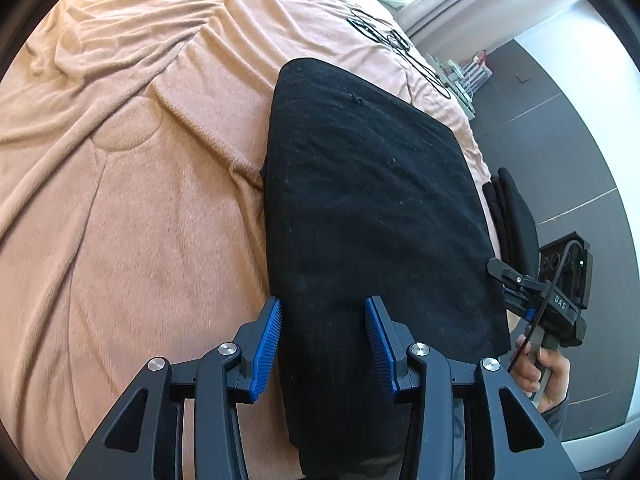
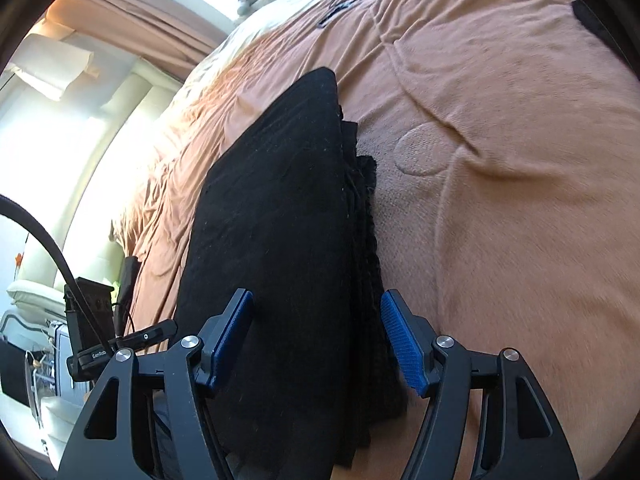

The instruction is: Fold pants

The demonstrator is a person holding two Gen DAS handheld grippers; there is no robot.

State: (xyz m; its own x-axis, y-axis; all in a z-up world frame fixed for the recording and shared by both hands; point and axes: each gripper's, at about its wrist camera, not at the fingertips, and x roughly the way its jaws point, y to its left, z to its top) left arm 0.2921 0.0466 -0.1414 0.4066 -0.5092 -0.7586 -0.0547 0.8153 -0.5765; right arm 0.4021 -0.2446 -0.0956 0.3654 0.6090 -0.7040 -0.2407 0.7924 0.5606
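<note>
Starting at my left: the left gripper (image 1: 323, 320) has its jaws spread, holding nothing, and they straddle the near left edge of the pants (image 1: 372, 208). One pair of black pants, already doubled into a thick pad, lies on the peach blanket (image 1: 120, 200) near the bed's edge. Its long axis runs straight away from both tools — near end under the fingers, far end up the bed.

Moving right, my right gripper (image 2: 318, 324) is open too, empty, its jaws either side of the stacked layer edges on the bundle's right side. In the left view it sits at the bundle's right corner, my hand (image 1: 540, 372) on its handle.

Count: one garment, two grippers, both equally close to the near end. I judge the next fold would carry that near end forward along the long axis.
</note>
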